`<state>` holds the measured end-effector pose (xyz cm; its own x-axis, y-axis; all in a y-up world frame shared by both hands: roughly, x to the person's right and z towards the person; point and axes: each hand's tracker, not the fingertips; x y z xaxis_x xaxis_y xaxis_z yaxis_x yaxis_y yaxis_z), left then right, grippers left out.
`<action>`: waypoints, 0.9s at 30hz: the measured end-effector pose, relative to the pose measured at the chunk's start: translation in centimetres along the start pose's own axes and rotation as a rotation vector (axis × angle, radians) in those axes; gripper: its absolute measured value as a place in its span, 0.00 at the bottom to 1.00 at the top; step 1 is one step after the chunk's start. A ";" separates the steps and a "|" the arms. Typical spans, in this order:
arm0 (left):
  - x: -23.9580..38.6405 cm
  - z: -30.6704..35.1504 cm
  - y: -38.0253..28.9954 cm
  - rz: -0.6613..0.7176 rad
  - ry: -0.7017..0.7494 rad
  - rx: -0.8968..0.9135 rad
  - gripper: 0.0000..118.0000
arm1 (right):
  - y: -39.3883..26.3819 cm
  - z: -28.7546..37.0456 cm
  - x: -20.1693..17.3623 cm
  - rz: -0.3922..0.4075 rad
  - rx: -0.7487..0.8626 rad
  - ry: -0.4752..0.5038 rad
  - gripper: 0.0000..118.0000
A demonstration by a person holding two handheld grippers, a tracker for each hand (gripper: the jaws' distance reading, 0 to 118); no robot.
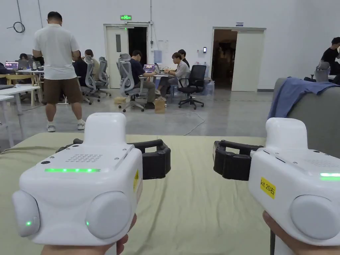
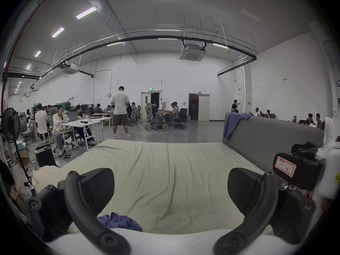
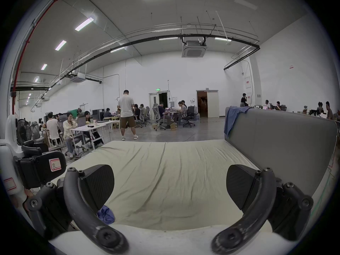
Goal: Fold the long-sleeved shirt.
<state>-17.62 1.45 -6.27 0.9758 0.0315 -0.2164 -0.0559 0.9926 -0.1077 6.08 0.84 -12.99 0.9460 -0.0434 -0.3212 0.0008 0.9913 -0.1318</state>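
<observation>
My left gripper (image 2: 171,187) and right gripper (image 3: 170,185) are both open, jaws wide apart with nothing between them. They hover side by side over a bed with a pale green sheet (image 1: 192,206). In the head view the left gripper (image 1: 154,162) and right gripper (image 1: 232,162) point away from me. A crumpled blue garment (image 2: 119,221) lies on the sheet just below and behind the jaws, near the bed's near edge, and also shows as a blue garment (image 3: 105,214) in the right gripper view. Another blue garment (image 1: 292,96) hangs over the headboard's far end.
A grey padded headboard (image 1: 318,116) runs along the bed's right side. Beyond the bed is open concrete floor, where a person (image 1: 58,66) stands with their back turned. Several people sit at desks with office chairs. A standing fan (image 2: 11,126) is at the left.
</observation>
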 end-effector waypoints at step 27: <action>0.2 0.1 -0.1 -0.013 -0.004 0.043 1.00 | 0.1 0.6 0.4 -0.012 0.016 0.006 1.00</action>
<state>-17.39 1.37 -6.20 0.9772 0.0191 -0.2115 -0.0343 0.9971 -0.0685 6.59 1.02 -12.60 0.9438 -0.0559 -0.3258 0.0170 0.9925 -0.1209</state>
